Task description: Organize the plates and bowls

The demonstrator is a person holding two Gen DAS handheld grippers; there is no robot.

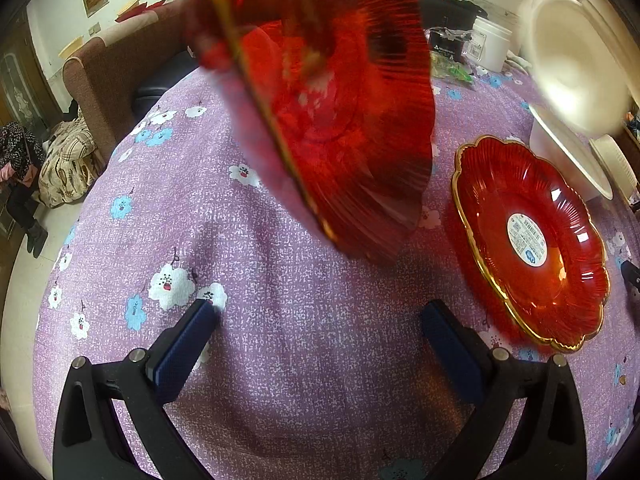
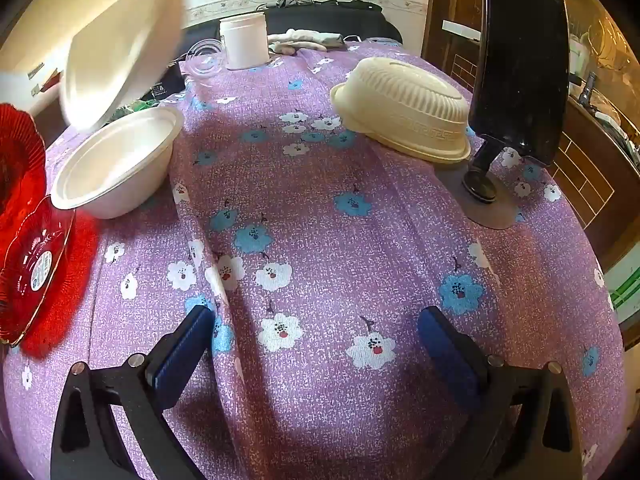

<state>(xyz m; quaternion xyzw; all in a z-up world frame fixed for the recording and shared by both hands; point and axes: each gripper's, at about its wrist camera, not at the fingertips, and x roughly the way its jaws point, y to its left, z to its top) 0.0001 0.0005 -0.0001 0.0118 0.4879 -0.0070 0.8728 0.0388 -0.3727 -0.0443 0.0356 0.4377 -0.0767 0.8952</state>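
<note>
A red scalloped plate with a gold rim and a white sticker [image 1: 532,240] lies on the purple flowered tablecloth at the right; it also shows at the left edge of the right wrist view [image 2: 28,248]. A second red plate [image 1: 332,100] is in the air above the table, tilted and blurred, held by nothing I can see. A white bowl [image 2: 116,164] stands upright beside the lying plate. Another white bowl [image 2: 120,40] is in the air above it, tilted and blurred. My left gripper [image 1: 320,312] is open and empty. My right gripper [image 2: 316,320] is open and empty.
A cream ribbed bowl [image 2: 404,108] lies upside down at the far right of the table. A black tablet on a stand [image 2: 520,68] is next to it. A white jar [image 2: 244,40] and clear packaging stand at the far edge. A brown sofa [image 1: 108,76] is beyond the table.
</note>
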